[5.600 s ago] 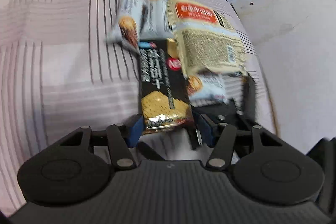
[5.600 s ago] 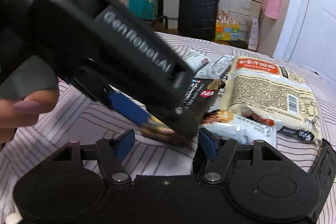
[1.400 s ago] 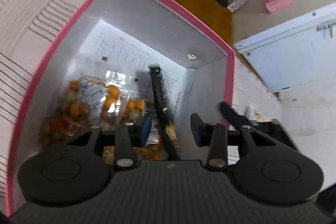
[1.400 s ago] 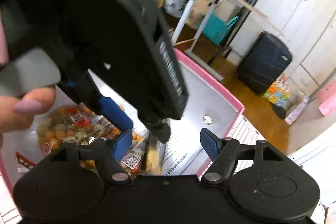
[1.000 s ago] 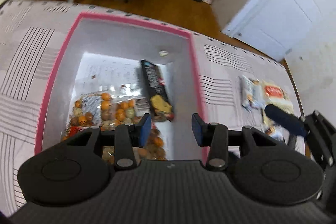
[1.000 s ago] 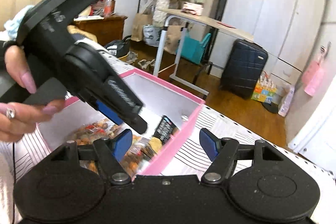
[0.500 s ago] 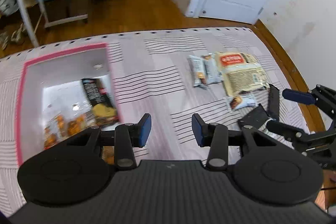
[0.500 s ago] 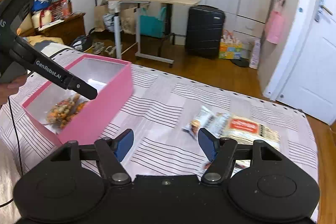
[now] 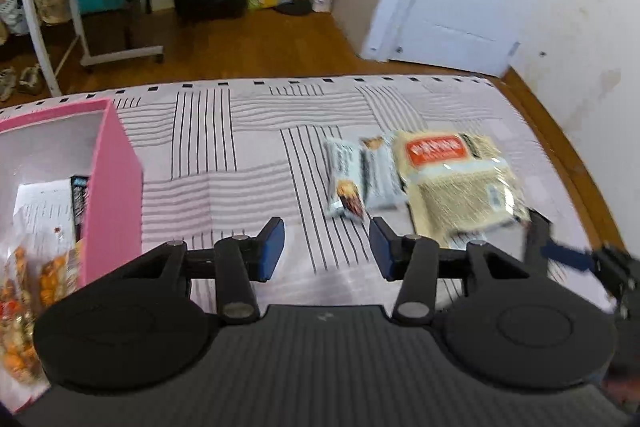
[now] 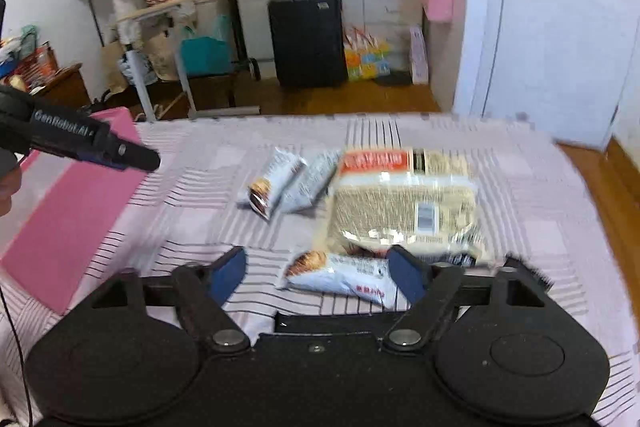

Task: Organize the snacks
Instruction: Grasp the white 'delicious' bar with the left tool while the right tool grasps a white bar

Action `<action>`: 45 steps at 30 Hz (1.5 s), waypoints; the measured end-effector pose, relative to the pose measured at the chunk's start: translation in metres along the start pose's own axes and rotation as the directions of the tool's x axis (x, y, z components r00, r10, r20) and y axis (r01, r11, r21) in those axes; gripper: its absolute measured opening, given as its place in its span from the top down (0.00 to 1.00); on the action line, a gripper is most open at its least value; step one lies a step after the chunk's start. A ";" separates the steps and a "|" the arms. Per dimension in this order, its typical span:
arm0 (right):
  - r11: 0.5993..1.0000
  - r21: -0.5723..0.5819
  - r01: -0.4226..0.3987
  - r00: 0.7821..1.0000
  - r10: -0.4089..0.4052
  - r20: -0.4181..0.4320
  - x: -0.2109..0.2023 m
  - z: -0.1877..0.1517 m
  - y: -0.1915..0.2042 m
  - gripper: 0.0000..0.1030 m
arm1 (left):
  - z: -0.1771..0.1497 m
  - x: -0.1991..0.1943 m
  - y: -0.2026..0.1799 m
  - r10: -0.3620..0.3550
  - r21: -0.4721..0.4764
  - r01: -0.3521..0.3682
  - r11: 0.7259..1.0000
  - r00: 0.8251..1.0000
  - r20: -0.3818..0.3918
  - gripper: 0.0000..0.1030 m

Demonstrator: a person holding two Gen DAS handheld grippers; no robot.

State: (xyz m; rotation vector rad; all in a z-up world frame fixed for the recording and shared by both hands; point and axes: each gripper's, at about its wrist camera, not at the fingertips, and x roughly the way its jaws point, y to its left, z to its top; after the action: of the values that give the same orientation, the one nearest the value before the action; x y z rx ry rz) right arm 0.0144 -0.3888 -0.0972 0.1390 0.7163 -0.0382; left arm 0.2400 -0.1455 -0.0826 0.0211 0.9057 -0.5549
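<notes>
Reaching with the right gripper (image 10: 316,273), jaws opening and holding nothing, toward the small white snack packet (image 10: 340,275) lying sideways at lower middle, nearer than the left gripper (image 9: 326,247), also opening, empty.

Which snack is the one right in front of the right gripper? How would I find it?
Look at the striped bedspread and find the big beige packet with the red label. Just in front of its near edge lies a small white snack bag, lying sideways between the right gripper fingers, untouched. It lies alone; the other two small white bags lie together farther away.
</notes>
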 end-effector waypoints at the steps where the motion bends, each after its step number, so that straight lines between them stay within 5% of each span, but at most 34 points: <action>1: 1.000 0.018 -0.009 1.000 0.009 -0.011 0.009 -0.002 -0.005 0.09 | 0.005 0.011 -0.003 0.006 -0.013 -0.007 1.000 1.000 -0.010 0.55; 13: 0.989 0.132 0.060 0.988 -0.040 -0.151 0.096 -0.013 -0.023 0.03 | 0.022 0.121 -0.027 0.049 -0.067 -0.054 0.996 0.996 -0.076 0.57; 24: 0.992 0.110 0.068 0.989 -0.053 -0.137 0.117 -0.007 -0.008 0.00 | 0.003 0.145 -0.033 0.098 0.025 -0.097 0.995 0.995 -0.033 0.55; 26: 0.992 0.099 0.076 0.991 -0.063 -0.120 0.117 -0.007 -0.005 0.06 | -0.001 0.144 -0.035 0.107 0.054 -0.106 0.993 0.994 -0.020 0.59; 27: 0.993 0.095 0.070 0.992 -0.059 -0.113 0.115 -0.007 -0.005 0.16 | -0.002 0.142 -0.035 0.114 0.061 -0.113 0.992 0.993 -0.020 0.67; 33: 0.994 0.005 0.108 0.991 -0.108 -0.081 0.099 -0.004 0.020 0.49 | -0.003 0.123 -0.019 0.068 -0.013 -0.069 0.998 0.997 -0.027 0.73; 34: 0.994 -0.002 0.105 0.991 -0.105 -0.078 0.097 -0.003 0.023 0.71 | -0.005 0.120 -0.016 0.069 -0.021 -0.070 0.997 0.997 -0.029 0.73; 45: 0.990 0.116 0.079 0.994 -0.069 -0.086 0.085 0.002 0.023 0.71 | -0.025 0.067 0.005 -0.019 -0.114 0.017 0.993 1.000 -0.021 0.74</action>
State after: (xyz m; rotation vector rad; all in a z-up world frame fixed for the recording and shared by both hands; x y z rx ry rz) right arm 0.0817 -0.3649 -0.1489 0.2295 0.8010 -0.1469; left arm 0.2564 -0.1645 -0.1494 -0.0843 0.9591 -0.5196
